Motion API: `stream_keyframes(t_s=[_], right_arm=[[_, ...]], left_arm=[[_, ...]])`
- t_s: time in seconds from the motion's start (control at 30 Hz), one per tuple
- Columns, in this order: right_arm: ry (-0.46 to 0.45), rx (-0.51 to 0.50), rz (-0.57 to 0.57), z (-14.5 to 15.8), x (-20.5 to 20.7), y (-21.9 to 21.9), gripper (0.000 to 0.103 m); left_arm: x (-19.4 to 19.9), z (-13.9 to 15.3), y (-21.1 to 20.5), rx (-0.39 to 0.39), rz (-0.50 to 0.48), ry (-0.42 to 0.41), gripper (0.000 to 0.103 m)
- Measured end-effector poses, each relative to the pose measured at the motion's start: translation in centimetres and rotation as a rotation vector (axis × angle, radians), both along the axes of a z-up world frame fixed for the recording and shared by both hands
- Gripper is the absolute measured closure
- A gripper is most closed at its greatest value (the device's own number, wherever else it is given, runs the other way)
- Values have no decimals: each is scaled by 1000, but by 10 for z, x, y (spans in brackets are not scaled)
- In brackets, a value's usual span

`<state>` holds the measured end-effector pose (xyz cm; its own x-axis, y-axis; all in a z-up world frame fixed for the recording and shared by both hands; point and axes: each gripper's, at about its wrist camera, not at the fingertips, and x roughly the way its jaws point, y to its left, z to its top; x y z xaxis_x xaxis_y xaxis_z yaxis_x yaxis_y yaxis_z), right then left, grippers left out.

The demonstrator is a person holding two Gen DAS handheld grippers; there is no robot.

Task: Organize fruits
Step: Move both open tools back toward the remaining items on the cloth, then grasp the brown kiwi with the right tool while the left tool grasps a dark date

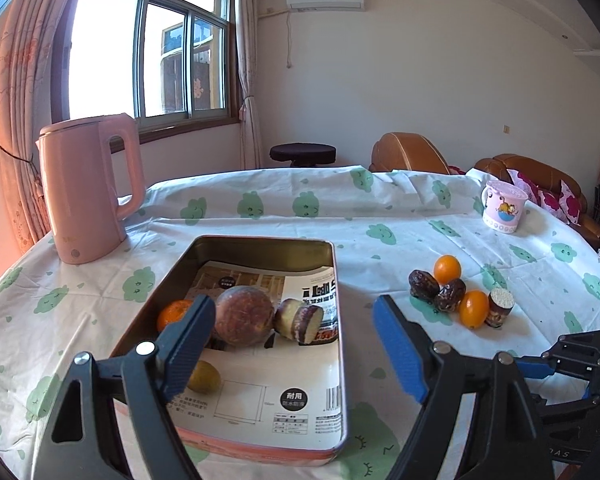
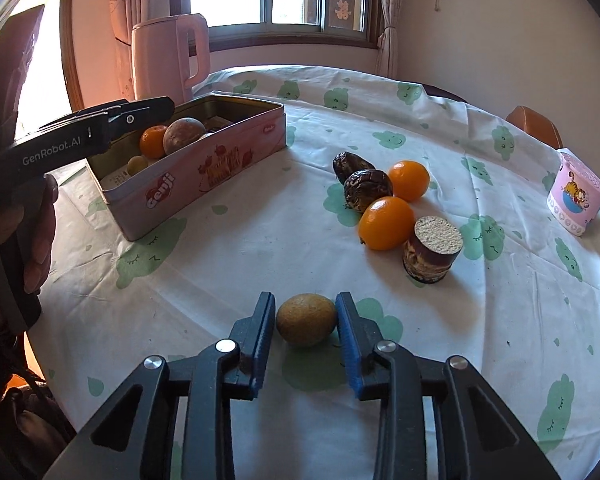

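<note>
My right gripper [image 2: 305,307] is shut on a small brownish-green oval fruit [image 2: 306,320] that rests on the tablecloth near the front edge. Beyond it lie two oranges [image 2: 386,222], two dark wrinkled fruits [image 2: 367,190] and a short cut cane piece [image 2: 434,250]. My left gripper [image 1: 294,308] hangs open over the pink tin [image 1: 337,276] with nothing between its fingers. In the tin lie a mandarin [image 1: 172,314], a round reddish-brown fruit [image 1: 244,314], cut cane pieces [image 1: 300,318] and a small yellow-green fruit [image 1: 206,378]. The loose fruit group [image 1: 452,294] sits right of the tin.
A pink kettle [image 1: 88,188] stands behind the tin at the left. A pink cartoon mug [image 1: 502,206] sits at the far right of the round table. A hand [image 2: 36,232] holds the left gripper at the left. Brown sofas [image 1: 532,172] stand behind the table.
</note>
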<state>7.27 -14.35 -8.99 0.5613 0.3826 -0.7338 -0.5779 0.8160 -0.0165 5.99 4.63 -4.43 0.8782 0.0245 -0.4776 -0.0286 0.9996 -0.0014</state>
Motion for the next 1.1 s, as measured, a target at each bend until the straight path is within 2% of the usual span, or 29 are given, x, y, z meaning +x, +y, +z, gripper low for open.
stream_keyframes(t_s=[0.23, 0.4, 0.57, 0.73, 0.87, 1.0, 1.1], right_arm=[[-61, 35, -63, 12, 3, -14, 72], [-163, 46, -204, 33, 20, -41, 72], [-206, 53, -329, 44, 46, -65, 72], [-211, 50, -391, 41, 66, -71, 72], [-194, 52, -403, 36, 73, -72, 72], [-193, 66, -407, 36, 72, -74, 72], [-188, 62, -413, 35, 74, -75, 72]], left_arm=[[11, 1, -28, 10, -64, 17, 20], [32, -2, -49, -4, -102, 58, 20], [54, -9, -75, -26, -144, 111, 22], [75, -18, -100, -34, -187, 166, 28], [86, -22, -109, -46, -217, 208, 41], [97, -30, -118, -52, -251, 269, 43], [102, -31, -120, -65, -254, 281, 44]])
